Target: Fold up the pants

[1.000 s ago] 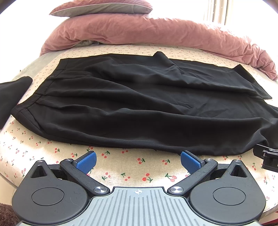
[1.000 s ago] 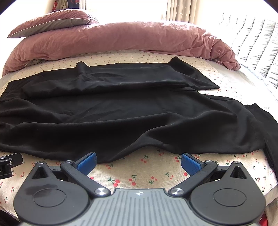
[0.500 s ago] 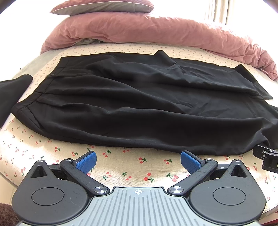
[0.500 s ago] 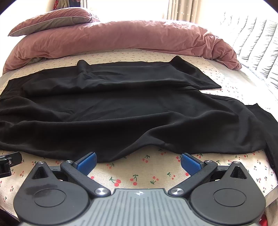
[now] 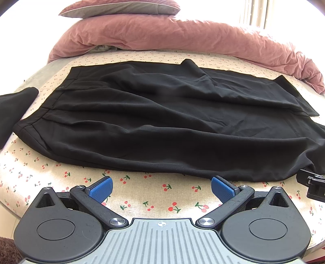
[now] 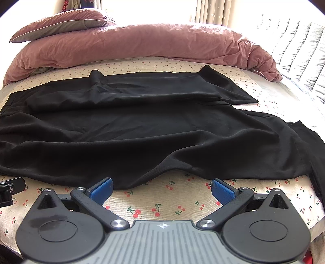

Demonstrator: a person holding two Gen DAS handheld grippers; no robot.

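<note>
Black pants (image 5: 162, 121) lie spread flat across the cherry-print bed sheet (image 5: 142, 195), waistband at the left in the left wrist view. The legs run right in the right wrist view (image 6: 162, 130), the far leg lying on top. My left gripper (image 5: 161, 187) is open and empty, just short of the pants' near edge. My right gripper (image 6: 161, 188) is open and empty, its left pad (image 6: 101, 188) at the near hem. Each gripper's tip shows at the edge of the other's view.
A pink duvet (image 5: 182, 36) and a pillow (image 5: 121, 7) are piled along the far side of the bed. Another black garment (image 5: 12, 107) lies at the left edge. A grey quilted cover (image 6: 300, 46) lies at the far right.
Both grippers have drawn back and risen slightly, so the pants sit a little farther away in both views. The pants have not moved.
</note>
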